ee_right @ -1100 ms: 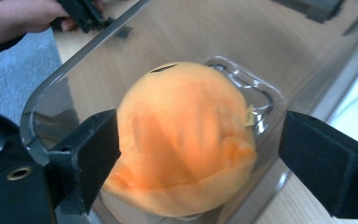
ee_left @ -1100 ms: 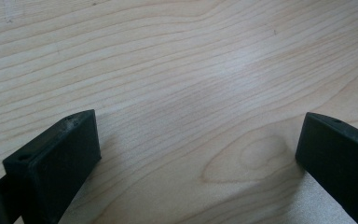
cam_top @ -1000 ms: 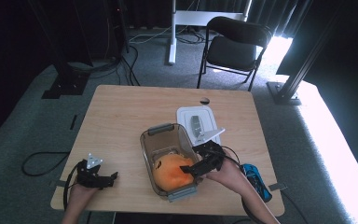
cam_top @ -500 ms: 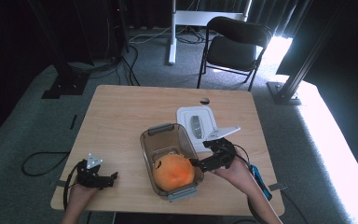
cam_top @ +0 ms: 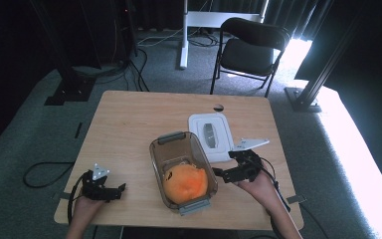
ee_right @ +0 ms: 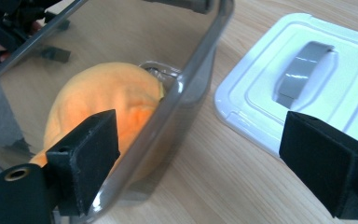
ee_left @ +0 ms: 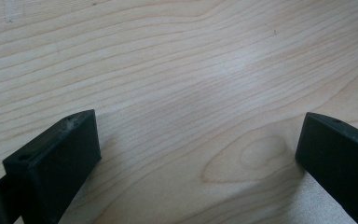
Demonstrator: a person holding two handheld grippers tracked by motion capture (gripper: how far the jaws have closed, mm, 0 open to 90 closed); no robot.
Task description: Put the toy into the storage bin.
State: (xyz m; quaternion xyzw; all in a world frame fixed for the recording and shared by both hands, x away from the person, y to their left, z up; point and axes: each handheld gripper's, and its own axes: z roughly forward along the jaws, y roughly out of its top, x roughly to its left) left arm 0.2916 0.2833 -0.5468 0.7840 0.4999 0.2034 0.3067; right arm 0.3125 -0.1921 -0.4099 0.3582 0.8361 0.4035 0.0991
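A clear plastic container (cam_top: 157, 158) with grey end clips stands at the middle of the wooden table (cam_top: 129, 124). A soft orange lump (cam_top: 185, 182) lies inside it. Its white lid (cam_top: 209, 135) with a grey handle lies flat to the right. My right gripper (cam_top: 225, 165) is open just outside the container's right wall, pointing at it. In the right gripper view, the right gripper (ee_right: 200, 154) has the container wall (ee_right: 191, 84) and the orange lump (ee_right: 107, 102) by its left jaw, and the lid (ee_right: 303, 79) beyond. My left gripper (cam_top: 118, 191) rests open at the front left; in the left gripper view, the left gripper (ee_left: 198, 140) has bare wood between its jaws.
A small dark spot (cam_top: 218, 107) marks the table's far edge. A black chair (cam_top: 248, 52) and a white desk leg (cam_top: 183, 35) stand beyond the table. Cables trail on the grey floor (cam_top: 35, 172) at the left.
My right gripper has pulled out of the container to the right and now stands open beside it. The orange lump stays inside. The left gripper has not moved.
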